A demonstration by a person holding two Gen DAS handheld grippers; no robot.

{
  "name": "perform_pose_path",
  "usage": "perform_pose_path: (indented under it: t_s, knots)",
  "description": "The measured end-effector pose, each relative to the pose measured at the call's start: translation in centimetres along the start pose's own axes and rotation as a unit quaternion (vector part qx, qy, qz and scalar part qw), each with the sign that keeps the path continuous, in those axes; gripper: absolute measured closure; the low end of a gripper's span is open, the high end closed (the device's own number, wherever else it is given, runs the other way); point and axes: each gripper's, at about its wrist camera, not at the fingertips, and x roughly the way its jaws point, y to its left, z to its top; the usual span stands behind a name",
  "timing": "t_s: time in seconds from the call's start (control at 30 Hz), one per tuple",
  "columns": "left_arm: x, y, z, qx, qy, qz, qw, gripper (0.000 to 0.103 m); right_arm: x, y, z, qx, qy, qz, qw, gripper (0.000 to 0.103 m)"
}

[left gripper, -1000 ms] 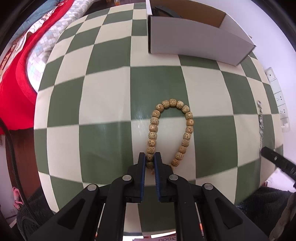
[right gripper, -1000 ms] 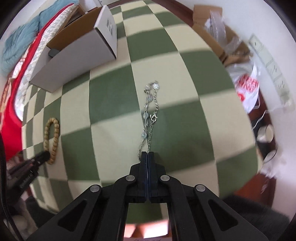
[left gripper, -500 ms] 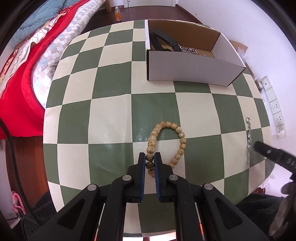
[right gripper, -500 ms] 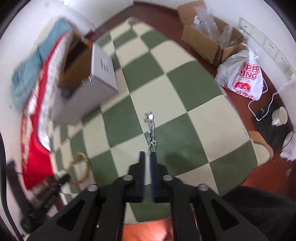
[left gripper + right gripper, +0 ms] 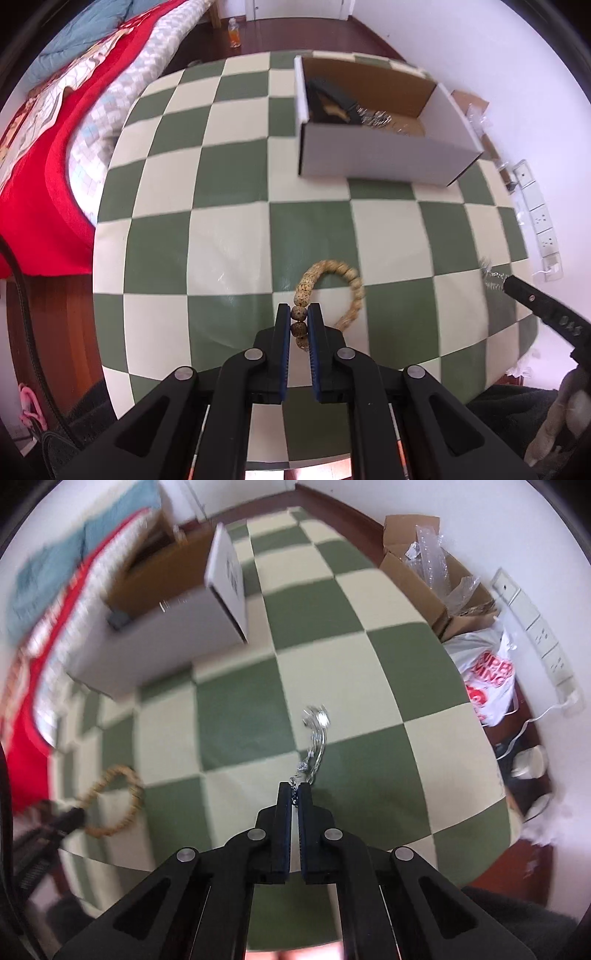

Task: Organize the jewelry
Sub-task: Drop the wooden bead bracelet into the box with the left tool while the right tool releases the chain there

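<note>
left gripper (image 5: 298,322) jaws gripping speckled bead bracelet (image 5: 334,290) | right gripper (image 5: 294,796) jaws pinching silver chain (image 5: 314,738) | white bag (image 5: 488,675) reading "SUPER MING"

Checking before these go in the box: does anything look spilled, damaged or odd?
Nothing stands out. The tan wooden bead bracelet hangs intact from the left gripper, the silver chain bracelet from the right gripper; the white cardboard box sits upright.

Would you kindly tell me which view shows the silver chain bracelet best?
The right wrist view: the silver chain bracelet hangs centre frame, pinched in the right gripper. The left wrist view catches only a blurred bit of it at the right edge.
</note>
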Motion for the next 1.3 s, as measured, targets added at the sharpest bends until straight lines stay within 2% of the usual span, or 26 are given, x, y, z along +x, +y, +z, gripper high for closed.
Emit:
perform_pose_path:
  t_s: [0.17,0.53,0.83,1.1,1.17,1.2,1.3]
  knots:
    - [-2.2,-0.6,1.4,0.005,-0.021,-0.024,0.9995,0.097,-3.8,0.6,1.0,0.022,-0.029,0.051,0.998,0.102]
    - [-8.2,-0.7,6.3,0.009,-0.065,-0.074,0.9951,0.097,-11.3,4.0,5.2,-0.003,-0.086,0.109,0.99,0.102]
    - [-11.7,-0.9,12.7,0.024,-0.098,-0.085,0.9913,0.097,-13.5,7.4,10.0,-0.027,-0.114,0.137,0.984,0.102]
    - [-9.3,-2.1,16.8,0.039,-0.08,-0.086,0.9923,0.097,-10.8,10.1,14.2,-0.046,-0.092,0.139,0.985,0.102]
    - [-7.6,-2.7,17.5,0.045,-0.065,-0.086,0.9931,0.097,-10.1,10.3,14.6,-0.047,-0.086,0.139,0.985,0.102]
    - [-6.5,-3.0,17.7,0.046,-0.053,-0.09,0.9934,0.097,-8.4,10.4,15.2,-0.045,-0.066,0.143,0.987,0.102]
    - [-3.1,-3.7,17.9,0.051,-0.019,-0.096,0.9939,0.097,-6.1,10.2,15.5,-0.039,-0.045,0.14,0.988,0.102]
